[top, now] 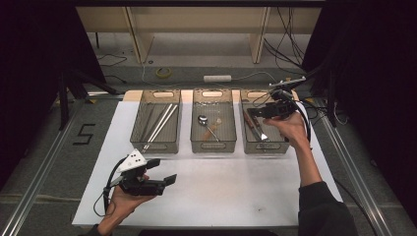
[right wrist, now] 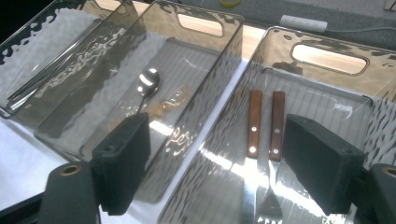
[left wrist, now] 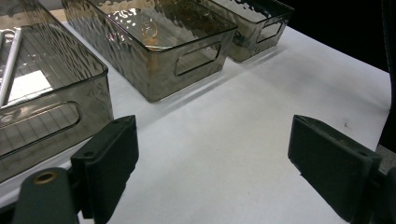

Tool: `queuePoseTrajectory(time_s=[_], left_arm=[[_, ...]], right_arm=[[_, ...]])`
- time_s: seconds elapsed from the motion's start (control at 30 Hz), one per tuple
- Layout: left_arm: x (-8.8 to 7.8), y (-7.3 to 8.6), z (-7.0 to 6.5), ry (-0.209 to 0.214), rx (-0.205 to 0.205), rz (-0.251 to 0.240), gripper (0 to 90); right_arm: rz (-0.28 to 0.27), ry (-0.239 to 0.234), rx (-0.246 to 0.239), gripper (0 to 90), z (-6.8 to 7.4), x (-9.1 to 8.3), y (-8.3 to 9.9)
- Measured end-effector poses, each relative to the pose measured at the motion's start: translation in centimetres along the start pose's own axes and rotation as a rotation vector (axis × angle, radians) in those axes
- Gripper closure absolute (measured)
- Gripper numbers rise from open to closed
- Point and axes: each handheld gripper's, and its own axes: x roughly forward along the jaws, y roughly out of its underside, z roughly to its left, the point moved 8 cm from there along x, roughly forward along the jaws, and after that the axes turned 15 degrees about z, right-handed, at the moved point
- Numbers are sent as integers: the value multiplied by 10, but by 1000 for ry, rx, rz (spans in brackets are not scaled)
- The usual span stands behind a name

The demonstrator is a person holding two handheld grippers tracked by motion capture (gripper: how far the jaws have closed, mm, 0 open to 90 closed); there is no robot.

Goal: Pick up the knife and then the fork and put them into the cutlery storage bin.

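Three smoky clear bins stand in a row on the white table top (top: pixel 221 191). The left bin (top: pixel 141 118) holds long metal sticks (top: pixel 160 124), the middle bin (top: pixel 213 146) a spoon (top: pixel 203 119), and the right bin (top: pixel 265 147) two wooden-handled utensils (right wrist: pixel 254 123). My right gripper (top: pixel 255 110) hovers over the right bin, open and holding nothing; in its own view the gripper (right wrist: pixel 217 135) looks down on the handles and a fork head (right wrist: pixel 268 205). My left gripper (top: pixel 164 170) is open above the bare table near the front left, well short of the bins (left wrist: pixel 215 140).
Beyond the table's far edge lie a roll of tape (top: pixel 163 72), a white power strip (top: pixel 217 78) and loose cables on the floor. Metal rails run along both sides of the table. Dark curtains close in left and right.
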Motion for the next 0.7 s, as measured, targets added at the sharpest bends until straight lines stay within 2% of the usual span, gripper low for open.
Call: queuePoseTrajectory(time_s=[0.27, 0.5, 0.7], left_arm=[[0, 0, 0, -2, 2, 3, 156], [0, 0, 0, -2, 2, 3, 157], [1, 0, 0, -2, -2, 2, 156]], right_arm=[[-36, -10, -47, 240, 18, -4, 17], [-86, -60, -69, 239, 40, -13, 32], [-113, -70, -100, 222, 58, -17, 48]])
